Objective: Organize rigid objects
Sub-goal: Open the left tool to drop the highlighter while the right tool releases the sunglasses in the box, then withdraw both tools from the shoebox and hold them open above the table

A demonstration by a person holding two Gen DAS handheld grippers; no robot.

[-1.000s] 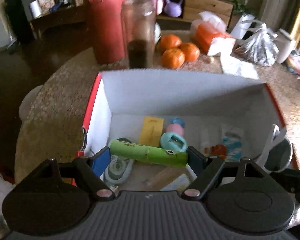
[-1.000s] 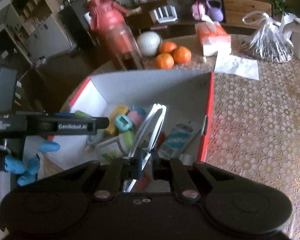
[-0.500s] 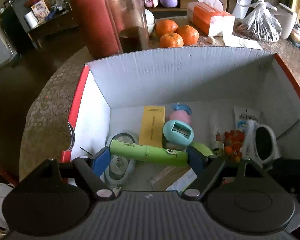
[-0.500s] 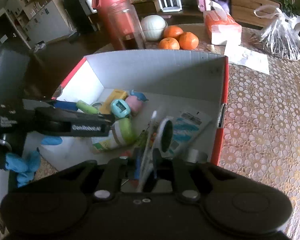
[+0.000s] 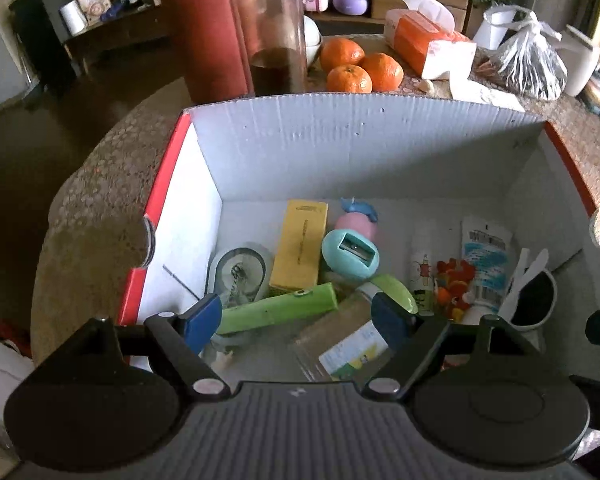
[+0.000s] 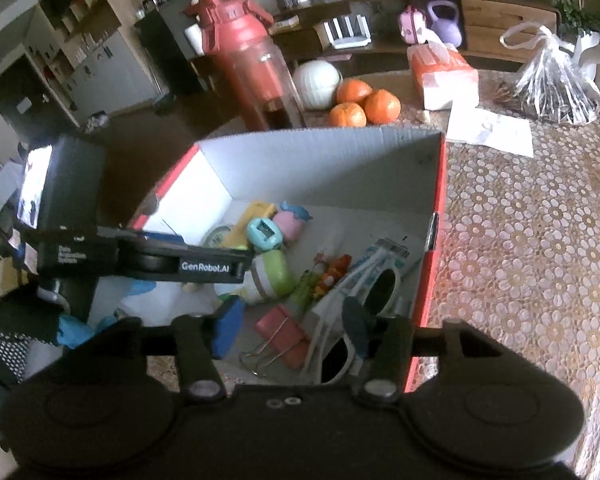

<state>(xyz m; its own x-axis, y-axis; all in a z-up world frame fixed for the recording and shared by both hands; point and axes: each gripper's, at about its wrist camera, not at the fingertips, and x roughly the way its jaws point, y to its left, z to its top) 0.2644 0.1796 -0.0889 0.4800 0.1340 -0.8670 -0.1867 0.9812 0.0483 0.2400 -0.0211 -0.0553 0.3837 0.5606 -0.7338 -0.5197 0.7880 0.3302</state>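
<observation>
- Box (image 5: 364,148), white inside with red rims, sits on the patterned table (image 6: 540,240) under both our tools.
- Our left gripper (image 5: 300,318) hangs spread wide over the box's left part, gripping nothing; the green tube (image 5: 278,308) lies loose on the box floor, its left end by the left blue pad.
- Behind it lie a yellow carton (image 5: 300,242) and a teal sharpener (image 5: 350,250).
- Our right gripper (image 6: 290,330) is also spread apart and empty, over the box's right end.
- The white sunglasses (image 6: 364,312) lie in the box by the right wall, beside a pink binder clip (image 6: 282,340).
</observation>
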